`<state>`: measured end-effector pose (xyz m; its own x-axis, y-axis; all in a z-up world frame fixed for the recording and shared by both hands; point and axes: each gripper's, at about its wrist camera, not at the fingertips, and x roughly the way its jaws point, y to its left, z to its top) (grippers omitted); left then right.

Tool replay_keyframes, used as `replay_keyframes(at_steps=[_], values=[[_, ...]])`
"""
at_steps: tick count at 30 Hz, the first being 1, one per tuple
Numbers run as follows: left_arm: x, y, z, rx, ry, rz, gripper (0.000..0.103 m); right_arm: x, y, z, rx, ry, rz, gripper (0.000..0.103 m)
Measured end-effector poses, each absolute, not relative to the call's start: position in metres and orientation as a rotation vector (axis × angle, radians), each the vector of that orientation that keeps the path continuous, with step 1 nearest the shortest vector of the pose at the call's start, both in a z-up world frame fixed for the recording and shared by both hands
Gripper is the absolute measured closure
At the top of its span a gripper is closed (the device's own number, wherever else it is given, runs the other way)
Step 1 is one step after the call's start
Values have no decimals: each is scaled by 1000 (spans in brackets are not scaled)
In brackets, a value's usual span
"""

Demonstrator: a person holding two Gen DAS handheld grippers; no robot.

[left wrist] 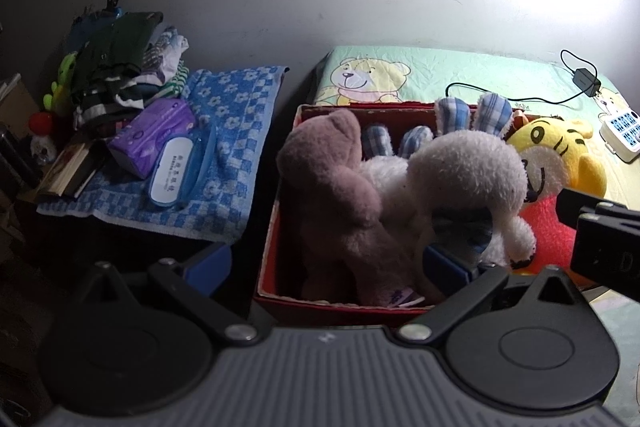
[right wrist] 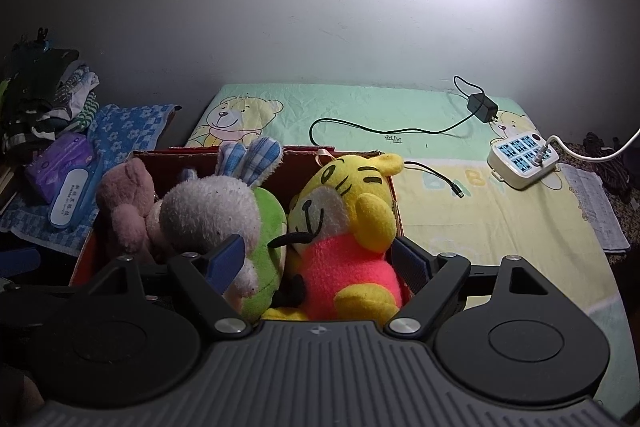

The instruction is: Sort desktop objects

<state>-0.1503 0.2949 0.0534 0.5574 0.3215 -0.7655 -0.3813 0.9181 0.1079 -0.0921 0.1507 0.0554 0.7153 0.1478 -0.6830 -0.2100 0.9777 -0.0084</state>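
A red box stands on the bed sheet and holds three plush toys. A pink bear lies at its left. A white rabbit with blue checked ears and a green body lies in the middle. A yellow tiger in a pink top sits at the right. My left gripper hovers open over the box's near edge, with the bear and rabbit between its fingers. My right gripper is open, its fingers on either side of the tiger's body.
A blue flowered towel at the left carries a purple tissue pack, a blue glasses case, a clothes pile and books. On the sheet lie a power strip, a charger and its cable.
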Motion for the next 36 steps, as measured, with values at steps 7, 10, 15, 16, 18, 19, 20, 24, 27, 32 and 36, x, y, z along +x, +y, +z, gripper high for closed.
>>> replay_keyframes(at_steps=[7, 10, 15, 16, 18, 19, 20, 24, 27, 32, 36], values=[[-146, 295, 49, -64, 946, 415, 1, -86, 147, 49, -77, 779, 178, 20], [-144, 295, 49, -66, 962, 405, 1, -86, 145, 46, -67, 795, 187, 20], [-139, 291, 49, -58, 986, 399, 1, -82, 142, 44, -52, 816, 185, 20], [-138, 291, 49, -59, 996, 394, 1, -82, 142, 44, -51, 820, 182, 20], [-135, 290, 49, -63, 1012, 387, 1, -80, 143, 43, -55, 827, 175, 20], [-134, 289, 49, -60, 1018, 387, 1, -79, 144, 44, -58, 837, 172, 19], [-134, 288, 49, -59, 1021, 387, 1, -78, 144, 44, -60, 850, 172, 19], [-131, 287, 50, -63, 1039, 376, 1, -77, 142, 44, -58, 856, 173, 19], [-129, 287, 50, -67, 1056, 373, 1, -74, 140, 44, -54, 864, 161, 18], [-128, 286, 49, -81, 1102, 350, 1, -75, 142, 44, -77, 875, 157, 17], [-130, 279, 49, -64, 1104, 343, 1, -76, 142, 39, -62, 909, 163, 17]])
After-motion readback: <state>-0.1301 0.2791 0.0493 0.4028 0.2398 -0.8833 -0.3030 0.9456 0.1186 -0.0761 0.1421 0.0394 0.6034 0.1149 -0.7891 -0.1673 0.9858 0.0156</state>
